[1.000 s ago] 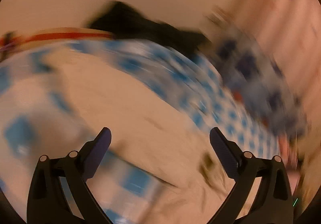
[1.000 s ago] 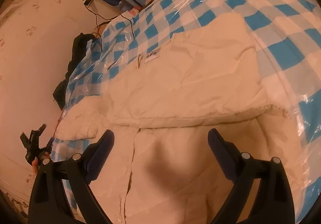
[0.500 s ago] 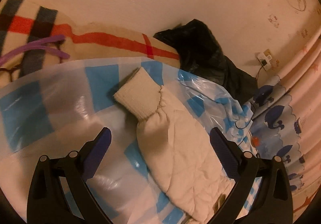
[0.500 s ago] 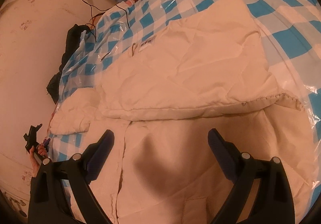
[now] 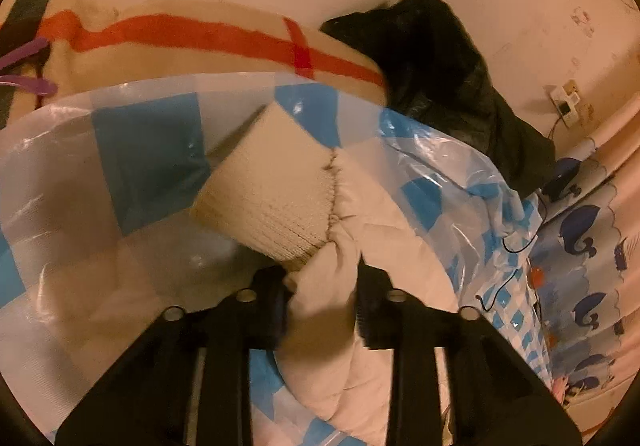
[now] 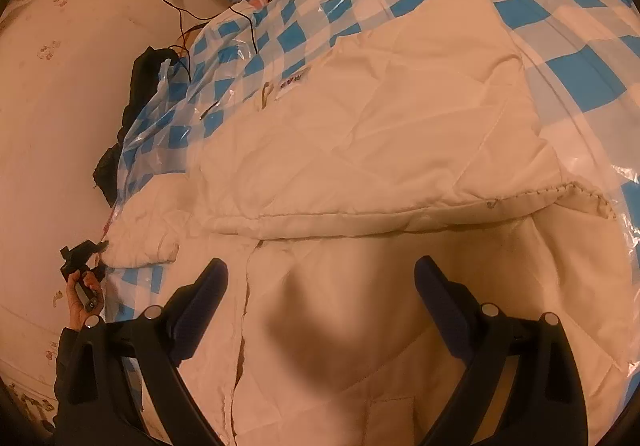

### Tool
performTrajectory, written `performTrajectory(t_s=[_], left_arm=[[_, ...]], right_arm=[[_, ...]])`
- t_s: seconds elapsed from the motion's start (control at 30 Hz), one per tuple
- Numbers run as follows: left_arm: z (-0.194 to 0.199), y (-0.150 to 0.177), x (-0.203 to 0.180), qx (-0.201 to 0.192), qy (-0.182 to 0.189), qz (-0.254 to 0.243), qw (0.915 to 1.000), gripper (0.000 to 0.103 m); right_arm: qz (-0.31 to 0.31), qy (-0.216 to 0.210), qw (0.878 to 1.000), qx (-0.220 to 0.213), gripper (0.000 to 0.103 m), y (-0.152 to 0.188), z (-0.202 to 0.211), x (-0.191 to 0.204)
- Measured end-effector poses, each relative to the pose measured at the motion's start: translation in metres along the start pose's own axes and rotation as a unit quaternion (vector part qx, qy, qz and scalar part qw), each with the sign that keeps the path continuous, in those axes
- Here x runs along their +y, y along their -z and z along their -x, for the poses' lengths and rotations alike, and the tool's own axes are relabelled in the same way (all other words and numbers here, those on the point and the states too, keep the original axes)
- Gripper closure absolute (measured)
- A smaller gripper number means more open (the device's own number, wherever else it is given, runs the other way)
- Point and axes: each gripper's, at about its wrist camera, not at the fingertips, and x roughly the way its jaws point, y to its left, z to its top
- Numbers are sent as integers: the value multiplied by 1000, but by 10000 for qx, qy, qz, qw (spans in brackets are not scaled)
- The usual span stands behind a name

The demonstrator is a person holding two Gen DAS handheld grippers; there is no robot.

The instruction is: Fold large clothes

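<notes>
A cream quilted jacket (image 6: 380,134) lies spread on a blue-and-white checked plastic sheet (image 6: 580,70), its upper half folded down over the lower. In the left wrist view its sleeve (image 5: 360,238) ends in a ribbed cuff (image 5: 272,198). My left gripper (image 5: 322,278) has its jaws closing, and the pads pinch the sleeve just behind the cuff. In the right wrist view that gripper (image 6: 84,258) shows small at the far left, in a person's hand (image 6: 82,294). My right gripper (image 6: 320,270) hovers open above the jacket's lower front, with nothing between its fingers.
A beige blanket with red stripes (image 5: 180,42) and a black garment (image 5: 440,66) lie against the wall beyond the sheet. Whale-print fabric (image 5: 580,246) runs along the right. A wall socket (image 5: 566,102) feeds a thin black cable (image 6: 252,34) across the sheet.
My left gripper swept over to the sleeve, came in close and went from wide open to pinching it behind the cuff. The right gripper stayed open and nearly still.
</notes>
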Motion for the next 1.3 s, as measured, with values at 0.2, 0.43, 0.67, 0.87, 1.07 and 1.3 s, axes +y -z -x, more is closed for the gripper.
performTrajectory(t_s=[0.2, 0.43, 0.67, 0.87, 1.07, 1.3], left_arm=[[28, 8, -20, -405, 367, -199, 9983, 87], [85, 18, -89, -629, 1237, -678, 9880, 88], [142, 60, -197, -630, 2124, -1492, 9637, 88], [166, 120, -274, -356, 2681, -2058, 9405, 88], [160, 208, -339, 209, 3093, -2583, 9150, 88], [132, 324, -390, 839, 3204, -3282, 8846, 88]], right_arm=[[-15, -82, 9999, -79, 12, -3, 5, 1], [-136, -229, 9993, -260, 12, -7, 19, 2], [-377, -480, 9970, -482, 12, -14, 41, -2], [-771, -801, 9914, -693, 12, -21, 61, -14], [-1198, -1071, 9818, -1008, 12, -29, 89, -34], [-1580, -1367, 9699, -1253, 12, -38, 109, -52]])
